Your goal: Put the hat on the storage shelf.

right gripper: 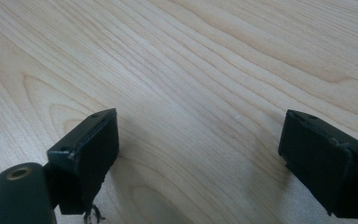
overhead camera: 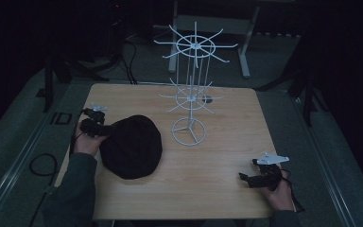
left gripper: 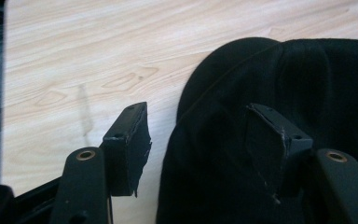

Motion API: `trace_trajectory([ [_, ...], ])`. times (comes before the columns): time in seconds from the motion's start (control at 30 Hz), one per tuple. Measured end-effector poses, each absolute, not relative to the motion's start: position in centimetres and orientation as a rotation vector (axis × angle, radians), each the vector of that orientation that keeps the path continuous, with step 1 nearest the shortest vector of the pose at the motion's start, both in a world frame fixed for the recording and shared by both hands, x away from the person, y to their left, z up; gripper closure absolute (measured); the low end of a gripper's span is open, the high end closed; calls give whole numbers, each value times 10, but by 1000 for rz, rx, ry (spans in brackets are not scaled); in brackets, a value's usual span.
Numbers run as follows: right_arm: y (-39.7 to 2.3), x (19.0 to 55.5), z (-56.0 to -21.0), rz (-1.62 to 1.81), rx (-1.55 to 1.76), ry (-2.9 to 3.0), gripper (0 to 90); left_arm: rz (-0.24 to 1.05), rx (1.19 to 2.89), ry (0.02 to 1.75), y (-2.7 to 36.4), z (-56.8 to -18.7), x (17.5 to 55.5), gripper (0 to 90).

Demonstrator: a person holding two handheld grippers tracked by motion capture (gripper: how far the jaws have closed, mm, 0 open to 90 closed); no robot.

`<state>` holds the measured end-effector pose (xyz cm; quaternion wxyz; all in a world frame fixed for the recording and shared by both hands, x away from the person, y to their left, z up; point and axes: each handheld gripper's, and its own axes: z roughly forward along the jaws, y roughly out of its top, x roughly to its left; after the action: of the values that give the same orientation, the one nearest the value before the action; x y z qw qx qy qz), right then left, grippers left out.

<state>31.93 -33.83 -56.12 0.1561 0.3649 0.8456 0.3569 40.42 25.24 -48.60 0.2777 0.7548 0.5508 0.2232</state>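
A black knitted hat (overhead camera: 131, 145) lies flat on the left half of the wooden table (overhead camera: 217, 156). My left gripper (overhead camera: 105, 131) is at the hat's left edge and stands open. In the left gripper view the hat (left gripper: 279, 84) runs between the jaws: one pad (left gripper: 133, 149) is over bare wood, the other pad (left gripper: 272, 147) rests over the fabric. A white wire display stand (overhead camera: 191, 90) with two tiers of hooks rises behind the hat. My right gripper (overhead camera: 245, 178) is open near the table's front right, and the right gripper view looks along its pads (right gripper: 91, 154) at bare wood.
The stand's round base (overhead camera: 188, 130) sits just right of the hat. A small dark disc (overhead camera: 207, 99) lies on the table behind the stand. Cables (overhead camera: 42, 165) lie on the floor to the left. A table frame (overhead camera: 243, 42) stands at the back.
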Motion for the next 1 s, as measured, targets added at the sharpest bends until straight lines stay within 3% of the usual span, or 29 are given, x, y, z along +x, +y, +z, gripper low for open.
trace_trajectory([
  [0.4,-338,319,-561,1023,1045,2421,120,514,2221,1535,237,-518,432,416],
  [0.6,-338,319,-561,1023,1045,2421,120,501,2313,1548,235,-524,432,570],
  [0.73,-338,319,-561,1023,1044,2421,120,472,2311,1546,239,-520,431,738],
  [1.0,-338,319,-561,1023,1045,2421,120,261,2128,1588,262,-521,424,769],
])
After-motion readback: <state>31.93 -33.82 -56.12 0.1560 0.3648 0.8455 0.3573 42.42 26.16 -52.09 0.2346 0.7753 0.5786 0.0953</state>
